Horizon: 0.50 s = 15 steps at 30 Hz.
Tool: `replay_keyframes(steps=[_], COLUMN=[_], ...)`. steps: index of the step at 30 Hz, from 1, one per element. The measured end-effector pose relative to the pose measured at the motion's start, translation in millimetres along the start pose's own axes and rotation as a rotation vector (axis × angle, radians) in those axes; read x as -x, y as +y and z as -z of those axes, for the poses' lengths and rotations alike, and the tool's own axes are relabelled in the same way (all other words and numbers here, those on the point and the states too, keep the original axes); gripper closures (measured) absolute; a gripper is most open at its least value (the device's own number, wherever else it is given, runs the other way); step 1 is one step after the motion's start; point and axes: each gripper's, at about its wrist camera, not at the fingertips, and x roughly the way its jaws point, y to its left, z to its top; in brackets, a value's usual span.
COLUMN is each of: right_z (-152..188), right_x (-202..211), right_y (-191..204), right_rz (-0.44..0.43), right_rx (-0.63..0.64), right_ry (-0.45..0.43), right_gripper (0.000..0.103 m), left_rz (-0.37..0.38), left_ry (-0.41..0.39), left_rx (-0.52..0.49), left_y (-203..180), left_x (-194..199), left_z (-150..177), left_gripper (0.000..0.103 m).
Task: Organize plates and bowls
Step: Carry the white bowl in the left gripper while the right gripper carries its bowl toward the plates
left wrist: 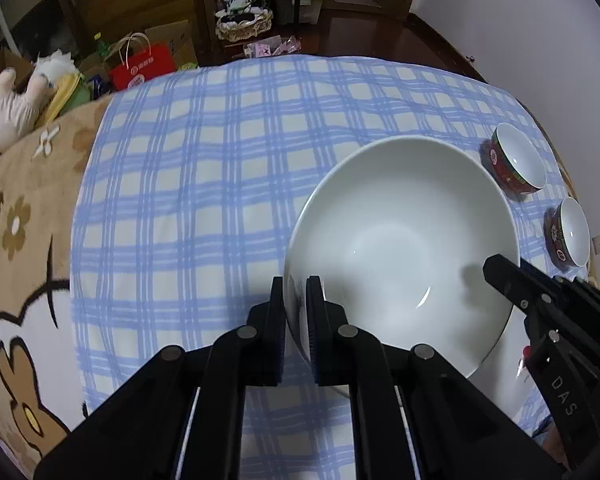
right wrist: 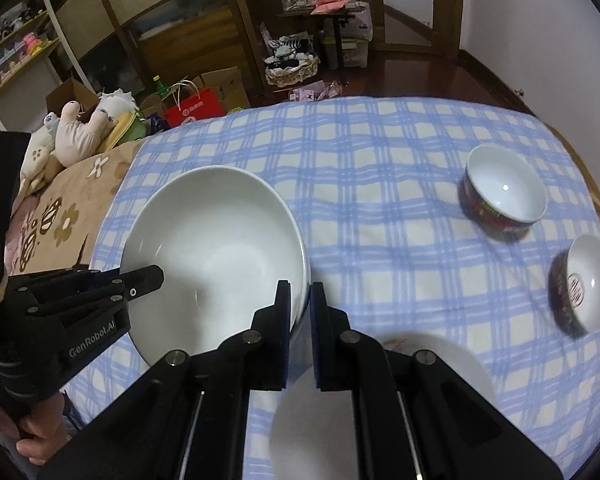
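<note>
A large white bowl (left wrist: 400, 240) is held over the blue checked cloth (left wrist: 204, 168). My left gripper (left wrist: 295, 292) is shut on its left rim. My right gripper (right wrist: 300, 296) is shut on its right rim; the bowl also shows in the right wrist view (right wrist: 216, 248). In the left wrist view the right gripper (left wrist: 500, 276) reaches in from the right. Two small red bowls with white insides (right wrist: 504, 192) (right wrist: 584, 284) stand at the right of the cloth. A white plate (right wrist: 440, 364) lies under my right gripper, mostly hidden.
A brown flowered blanket (left wrist: 24, 208) with plush toys (left wrist: 16, 108) borders the cloth on the left. A red paper bag (left wrist: 142, 66), boxes and wooden shelves stand on the floor beyond. A white wall is at the right.
</note>
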Motion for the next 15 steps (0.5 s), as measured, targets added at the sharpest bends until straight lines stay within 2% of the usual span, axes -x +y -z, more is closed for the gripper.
replay_keyframes(steps=[4, 7, 13, 15], right_z=[9, 15, 23, 25], right_x=[-11, -25, -42, -45], right_y=[13, 21, 15, 9], right_rz=[0.014, 0.02, 0.01, -0.003], right_rx=[0.041, 0.058, 0.014, -0.014], right_ry=[0.012, 0.044, 0.086, 0.099], right_gripper=[0.093, 0.093, 0.093, 0.093], left_rz=[0.025, 0.013, 0.021, 0.01], left_ry=[0.032, 0.053, 0.103, 0.097], left_rx=[0.058, 0.068, 0.066, 0.046], left_y=[17, 22, 25, 20], left_x=[-13, -23, -45, -46], left_z=[9, 13, 18, 20], left_gripper=[0.093, 0.093, 0.093, 0.093])
